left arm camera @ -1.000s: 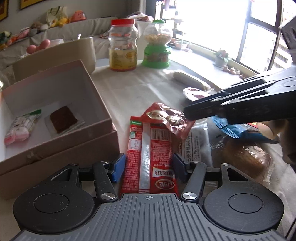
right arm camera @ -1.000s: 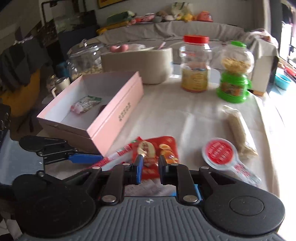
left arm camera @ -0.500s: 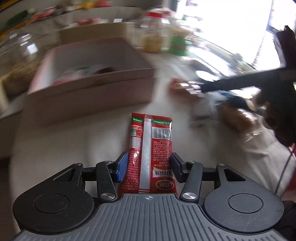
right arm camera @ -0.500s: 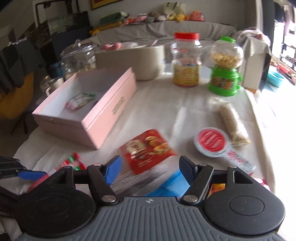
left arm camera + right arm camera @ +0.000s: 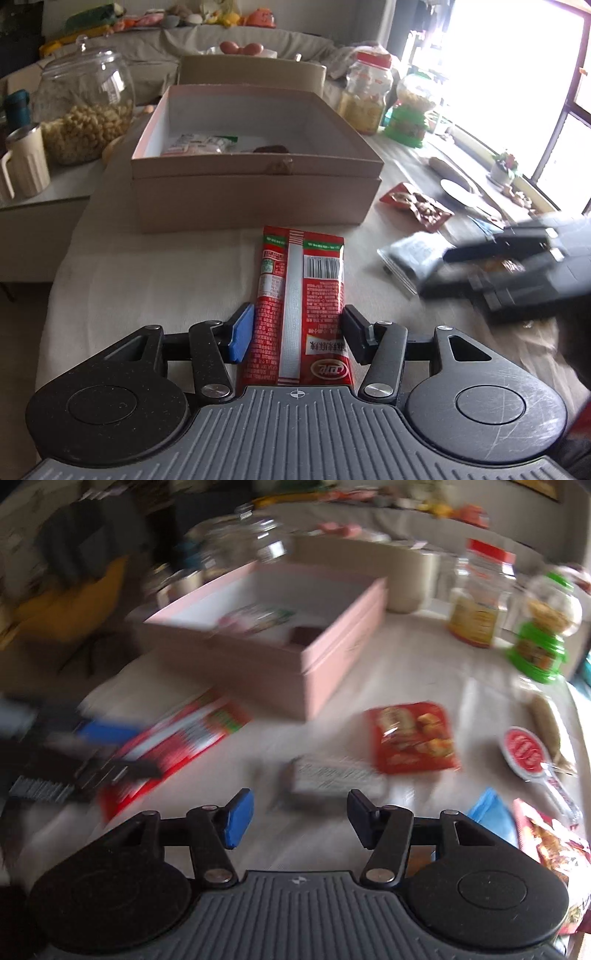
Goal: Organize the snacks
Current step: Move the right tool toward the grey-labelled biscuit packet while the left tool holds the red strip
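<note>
Your left gripper (image 5: 297, 334) clamps the long red packet (image 5: 301, 306) near the pink box (image 5: 255, 184); your right gripper (image 5: 295, 818), jaws just narrowing, gapes empty.

Both of my handheld grippers, seen from their wrist cameras

My left gripper (image 5: 297, 334) and my right gripper (image 5: 299, 818) look alike; each has a grey ribbed deck with a small crosshair mark at its front edge, 2 round black housings with disc caps, and 2 black link arms pinned by silver screws; on each, 1 fingertip pad is blue, the other black; the right-hand housing on the left gripper is scuffed with fine scratches.
</note>
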A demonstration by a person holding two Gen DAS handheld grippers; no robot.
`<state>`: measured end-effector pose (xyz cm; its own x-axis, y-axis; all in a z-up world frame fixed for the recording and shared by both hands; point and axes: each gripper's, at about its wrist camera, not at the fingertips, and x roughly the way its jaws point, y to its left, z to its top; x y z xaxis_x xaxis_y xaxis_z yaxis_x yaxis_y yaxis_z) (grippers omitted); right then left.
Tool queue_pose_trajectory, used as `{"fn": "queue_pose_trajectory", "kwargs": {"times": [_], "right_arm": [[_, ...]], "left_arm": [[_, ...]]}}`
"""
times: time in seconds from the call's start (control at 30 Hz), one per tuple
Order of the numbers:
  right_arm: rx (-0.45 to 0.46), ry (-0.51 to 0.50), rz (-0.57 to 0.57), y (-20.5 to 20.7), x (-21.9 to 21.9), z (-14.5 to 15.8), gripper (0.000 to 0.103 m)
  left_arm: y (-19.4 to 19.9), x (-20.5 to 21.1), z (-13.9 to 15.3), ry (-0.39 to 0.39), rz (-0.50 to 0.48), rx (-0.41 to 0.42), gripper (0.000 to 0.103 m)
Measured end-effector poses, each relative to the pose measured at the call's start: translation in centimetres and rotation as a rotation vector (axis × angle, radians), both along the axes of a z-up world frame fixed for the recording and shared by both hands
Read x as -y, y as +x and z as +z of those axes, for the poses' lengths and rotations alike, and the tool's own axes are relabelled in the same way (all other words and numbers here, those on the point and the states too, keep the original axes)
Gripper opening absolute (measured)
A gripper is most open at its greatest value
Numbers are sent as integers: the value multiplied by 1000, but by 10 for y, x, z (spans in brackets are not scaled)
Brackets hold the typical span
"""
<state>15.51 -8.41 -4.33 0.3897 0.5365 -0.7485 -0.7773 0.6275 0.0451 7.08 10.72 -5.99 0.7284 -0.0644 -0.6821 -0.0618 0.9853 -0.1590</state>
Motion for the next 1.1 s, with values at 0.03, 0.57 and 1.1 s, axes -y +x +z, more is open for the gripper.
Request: {"fn": "queue_pose_trajectory", "kwargs": {"times": [0.03, 0.57, 1.1], "right_arm": [[12, -9, 7, -5, 1, 2, 57], [-11, 2, -388, 51, -37, -13, 86], [50, 4, 135, -25, -12, -11, 85]], "left_arm": [[1, 0, 0, 3, 2, 4, 59], [-14, -6, -3, -10, 27, 34, 60], [-26, -15, 0, -68, 29, 31, 60]]}}
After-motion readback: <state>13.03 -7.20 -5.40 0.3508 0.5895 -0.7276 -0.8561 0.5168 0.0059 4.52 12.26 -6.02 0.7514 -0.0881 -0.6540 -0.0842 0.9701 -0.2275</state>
